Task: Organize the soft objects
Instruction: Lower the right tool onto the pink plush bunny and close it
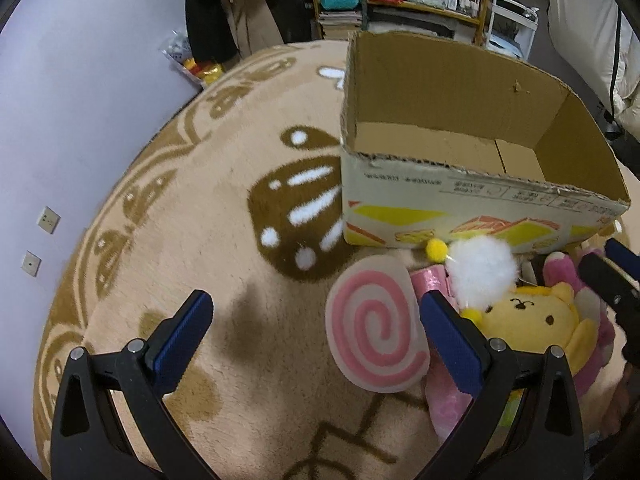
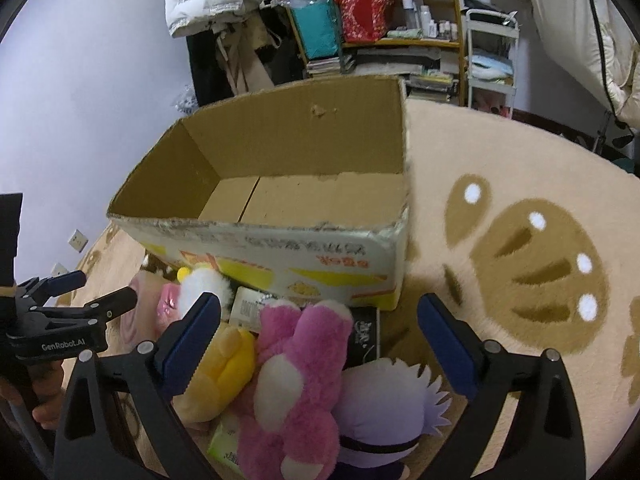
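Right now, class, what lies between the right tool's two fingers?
In the right wrist view, the open right tool frames the pink plush bear, with a purple-white plush beside it.

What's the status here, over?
Left gripper open, right gripper open, both empty. Box empty. Plush pile on rug beside box. Nothing in the way.

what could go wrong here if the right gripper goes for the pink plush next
1. The pink plush lies packed against the yellow plush and the purple plush, so the open right gripper may pinch or drag a neighbour too.
2. A small black box and a white packet sit in the pile; they could get swept along.
3. The left gripper hovers close by over the same pile, so the two could bump.
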The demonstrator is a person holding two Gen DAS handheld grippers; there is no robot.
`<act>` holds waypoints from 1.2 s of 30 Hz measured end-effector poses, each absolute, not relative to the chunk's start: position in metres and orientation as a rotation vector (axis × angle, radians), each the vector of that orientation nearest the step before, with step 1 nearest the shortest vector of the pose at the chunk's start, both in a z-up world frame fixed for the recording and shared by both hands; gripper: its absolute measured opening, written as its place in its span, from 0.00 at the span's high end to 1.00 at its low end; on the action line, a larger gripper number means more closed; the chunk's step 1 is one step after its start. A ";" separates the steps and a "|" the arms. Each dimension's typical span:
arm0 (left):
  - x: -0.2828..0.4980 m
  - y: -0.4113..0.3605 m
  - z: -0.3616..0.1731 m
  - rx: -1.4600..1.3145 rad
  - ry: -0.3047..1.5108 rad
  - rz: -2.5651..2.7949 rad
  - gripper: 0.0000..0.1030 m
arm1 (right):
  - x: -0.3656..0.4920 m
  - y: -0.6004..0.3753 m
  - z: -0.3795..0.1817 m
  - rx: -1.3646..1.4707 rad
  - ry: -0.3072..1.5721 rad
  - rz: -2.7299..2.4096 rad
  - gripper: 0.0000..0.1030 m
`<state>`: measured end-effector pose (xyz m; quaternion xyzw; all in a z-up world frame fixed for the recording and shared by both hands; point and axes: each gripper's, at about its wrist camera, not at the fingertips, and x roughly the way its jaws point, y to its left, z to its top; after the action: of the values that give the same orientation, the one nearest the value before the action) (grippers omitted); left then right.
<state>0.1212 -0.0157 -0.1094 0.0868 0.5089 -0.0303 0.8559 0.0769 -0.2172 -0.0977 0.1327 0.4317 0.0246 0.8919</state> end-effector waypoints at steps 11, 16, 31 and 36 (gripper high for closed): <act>0.125 -0.016 -0.126 0.197 1.134 -0.078 0.01 | 0.081 -0.208 -0.111 0.274 0.949 0.121 0.29; 0.125 -0.016 -0.126 0.169 1.151 -0.090 0.04 | 0.080 -0.205 -0.115 0.293 0.960 0.146 0.40; 0.124 -0.014 -0.128 0.121 1.175 -0.105 0.08 | 0.080 -0.208 -0.122 0.345 0.988 0.163 0.40; 0.124 -0.018 -0.135 0.133 1.207 -0.122 0.10 | 0.081 -0.207 -0.121 0.342 0.988 0.171 0.40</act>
<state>0.1238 -0.0177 -0.1346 0.0625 0.5665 -0.0573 0.8197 0.0807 -0.2067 -0.1214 0.1632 0.4712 0.0816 0.8630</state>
